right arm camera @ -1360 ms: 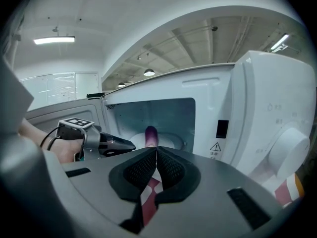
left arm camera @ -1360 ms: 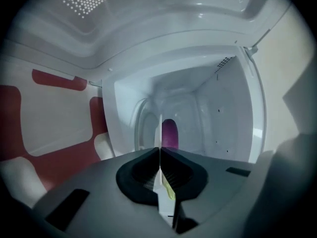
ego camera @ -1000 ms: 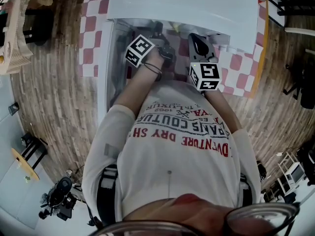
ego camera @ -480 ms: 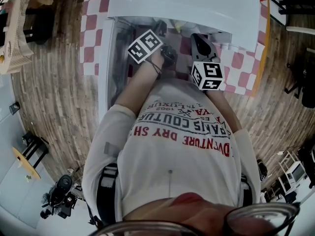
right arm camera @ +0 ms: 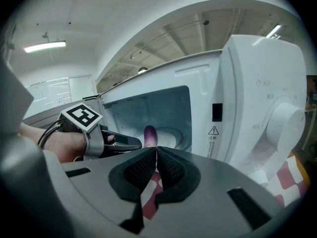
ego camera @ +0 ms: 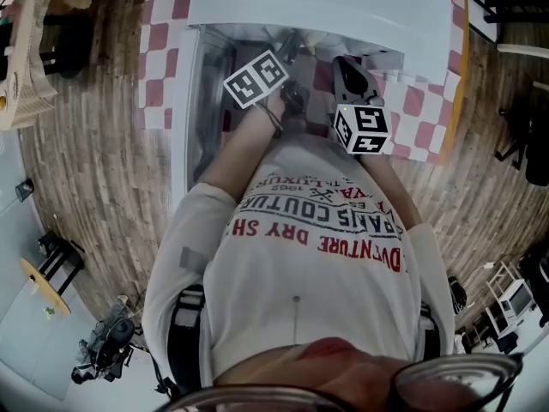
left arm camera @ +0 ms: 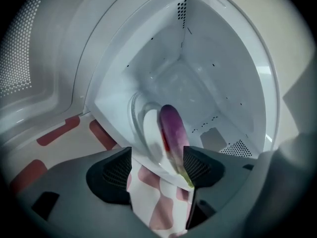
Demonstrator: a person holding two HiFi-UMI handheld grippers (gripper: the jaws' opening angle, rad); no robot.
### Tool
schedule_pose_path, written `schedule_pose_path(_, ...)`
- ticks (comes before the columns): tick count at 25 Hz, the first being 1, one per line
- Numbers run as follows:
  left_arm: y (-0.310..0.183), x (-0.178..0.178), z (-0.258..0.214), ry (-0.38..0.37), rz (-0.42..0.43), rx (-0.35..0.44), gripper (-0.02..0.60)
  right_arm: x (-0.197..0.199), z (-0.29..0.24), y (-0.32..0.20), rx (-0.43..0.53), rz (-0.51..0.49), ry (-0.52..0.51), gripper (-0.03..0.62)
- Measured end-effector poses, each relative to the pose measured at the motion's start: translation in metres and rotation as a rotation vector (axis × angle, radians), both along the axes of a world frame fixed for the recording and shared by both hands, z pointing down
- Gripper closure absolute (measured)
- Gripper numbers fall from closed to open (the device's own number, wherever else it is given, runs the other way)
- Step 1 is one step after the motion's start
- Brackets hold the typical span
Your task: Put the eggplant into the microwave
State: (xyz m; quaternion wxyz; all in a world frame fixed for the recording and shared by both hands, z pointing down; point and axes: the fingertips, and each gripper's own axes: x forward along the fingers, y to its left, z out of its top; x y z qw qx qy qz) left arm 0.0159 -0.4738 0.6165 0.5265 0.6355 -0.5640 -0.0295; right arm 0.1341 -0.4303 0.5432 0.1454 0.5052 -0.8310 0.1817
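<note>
The purple eggplant [left arm camera: 172, 135] lies on the glass turntable [left arm camera: 140, 120] inside the white microwave [right arm camera: 257, 93], its green stem end pointing back at me. My left gripper [left arm camera: 158, 172] reaches into the cavity and its jaws are opening; the eggplant sits between them, close to the right pad, and neither pad presses on it. From the right gripper view the left gripper [right arm camera: 130, 143] and the eggplant [right arm camera: 150, 135] show in the oven mouth. My right gripper [right arm camera: 156, 165] is shut on nothing, held in front of the microwave.
The microwave door [left arm camera: 29, 58] stands open at the left. The control panel with a round dial [right arm camera: 285, 125] is at the right. A red-and-white checked cloth [ego camera: 159, 58] covers the table under the microwave [ego camera: 317, 7]. Wood floor surrounds the table.
The left gripper's marker cube has rolled and shifted slightly further toward the microwave. The right gripper has stayed where it was.
</note>
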Motion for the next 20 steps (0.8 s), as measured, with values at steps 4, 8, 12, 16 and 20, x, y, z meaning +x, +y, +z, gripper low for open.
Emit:
schedule_pose_path(4, 0.004, -0.002, -0.01, -0.011, 0.014, 0.035, 0.265, -0.003, -0.004, 0.001, 0.009, -0.003, 0.003, 0.567)
schedule_pose_path(8, 0.014, -0.017, -0.021, -0.067, -0.041, 0.057, 0.433, -0.004, -0.007, 0.004, 0.008, -0.003, -0.007, 0.568)
schedule_pose_path(12, 0.02, -0.024, -0.033, -0.117, -0.032, 0.102, 0.543, -0.009, -0.015, 0.007, 0.027, -0.01, -0.01, 0.567)
schedule_pose_path(16, 0.025, -0.015, -0.056, -0.253, 0.086, 0.232, 0.555, -0.01, -0.018, 0.01, 0.039, -0.006, -0.012, 0.568)
schedule_pose_path(20, 0.032, -0.006, -0.095, -0.452, 0.191, 0.428, 0.555, -0.006, -0.029, 0.012, 0.081, 0.013, 0.003, 0.567)
